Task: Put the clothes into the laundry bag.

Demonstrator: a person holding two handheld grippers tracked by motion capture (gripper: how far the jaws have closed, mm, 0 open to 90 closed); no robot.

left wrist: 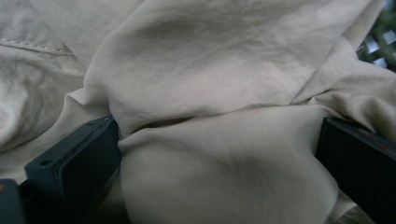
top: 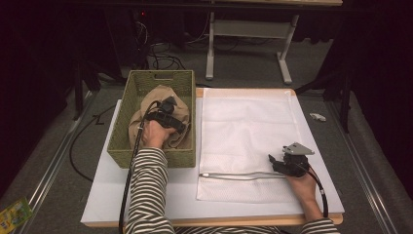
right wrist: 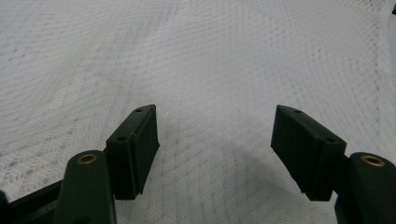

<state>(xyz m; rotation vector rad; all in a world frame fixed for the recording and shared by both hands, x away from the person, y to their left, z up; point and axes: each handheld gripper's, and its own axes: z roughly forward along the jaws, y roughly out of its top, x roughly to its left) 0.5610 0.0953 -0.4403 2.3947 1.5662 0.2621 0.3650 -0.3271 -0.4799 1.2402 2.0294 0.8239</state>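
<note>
A beige garment (top: 146, 105) lies bunched in a green woven basket (top: 151, 160) at the left of the white table (top: 112, 195). My left gripper (top: 170, 108) reaches down into the basket onto the cloth. In the left gripper view its jaws stand wide apart, and a thick fold of the garment (left wrist: 224, 84) bulges between them at my left gripper (left wrist: 219, 135). A white mesh bag (top: 248, 126) lies flat to the right, its zipper (top: 243, 175) running along the near end. My right gripper (top: 272, 162) hovers open just over the mesh bag (right wrist: 210, 56), with nothing between its jaws at my right gripper (right wrist: 215, 112).
Behind the table stand the white legs of a desk (top: 287, 58), with cables (top: 165, 61) on the floor. A small white object (top: 317, 117) lies on the floor to the right. A green and yellow packet (top: 14, 214) lies at the bottom left.
</note>
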